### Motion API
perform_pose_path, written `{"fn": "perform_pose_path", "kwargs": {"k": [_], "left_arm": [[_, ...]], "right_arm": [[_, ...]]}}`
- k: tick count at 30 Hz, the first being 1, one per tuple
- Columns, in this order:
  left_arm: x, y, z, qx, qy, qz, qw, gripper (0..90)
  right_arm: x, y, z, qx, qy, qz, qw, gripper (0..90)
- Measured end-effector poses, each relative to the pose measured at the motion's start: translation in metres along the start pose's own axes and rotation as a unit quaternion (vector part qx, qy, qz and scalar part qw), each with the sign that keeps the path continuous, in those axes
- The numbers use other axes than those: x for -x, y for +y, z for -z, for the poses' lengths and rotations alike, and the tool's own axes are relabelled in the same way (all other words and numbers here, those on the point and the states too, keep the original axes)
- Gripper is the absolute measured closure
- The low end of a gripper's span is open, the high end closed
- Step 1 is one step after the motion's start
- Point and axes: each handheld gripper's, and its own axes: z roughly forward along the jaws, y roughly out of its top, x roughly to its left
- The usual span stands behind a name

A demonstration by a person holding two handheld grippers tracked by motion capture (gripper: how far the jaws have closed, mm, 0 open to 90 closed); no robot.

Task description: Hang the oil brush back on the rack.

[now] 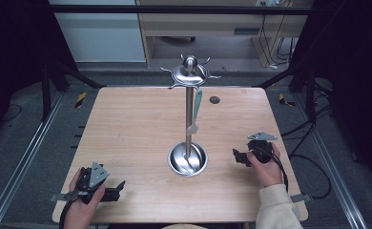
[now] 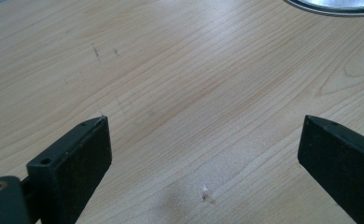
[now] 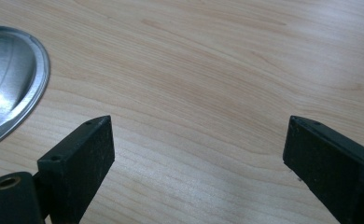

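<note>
Resting low on the table (image 1: 127, 124), both grippers sit released and empty. The left gripper (image 1: 118, 190) lies near the front edge with its jaws spread wide over bare wood, as its own view confirms (image 2: 203, 154). The right gripper (image 1: 238, 156) is likewise spread with nothing between its jaws (image 3: 199, 149).

The item of interest is a pale teal utensil (image 1: 197, 110) hanging from one hook of the metal stand (image 1: 189, 119). It hangs upright, long axis vertical and close alongside the pole, its lower end above the round base dish (image 1: 188, 158).

From the right gripper the utensil lies ahead, above, and toward the stand. The dish rim shows just beside that gripper's jaws at the left of its view (image 3: 17, 84). From the left gripper the stand is farther off, with the dish rim showing at the far upper edge of its view (image 2: 334, 4).

Judgement: the right gripper is the nearer one, and the utensil hangs on its side of the pole. A grasp would call for a rise from table level and jaws closing across the vertical handle (lifting clear of the hook looks necessary). Risk noted: nudging the pole could tip the stand.
</note>
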Motion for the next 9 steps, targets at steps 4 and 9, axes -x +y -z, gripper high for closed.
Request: {"fn": "perform_pose_path", "kwargs": {"k": [4,9], "left_arm": [[0.0002,0.0000,-0.0002,0.000,0.001,-0.001,1.0000,2.4],[0.0004,0.0000,-0.0005,-0.001,0.000,-0.002,1.0000,2.4]], "right_arm": [[-0.0017,-0.0026,-0.0043,-0.009,0.005,0.005,0.9999,9.3],[-0.0029,-0.0041,-0.0070,-0.015,0.009,0.012,0.9998,9.2]]}}
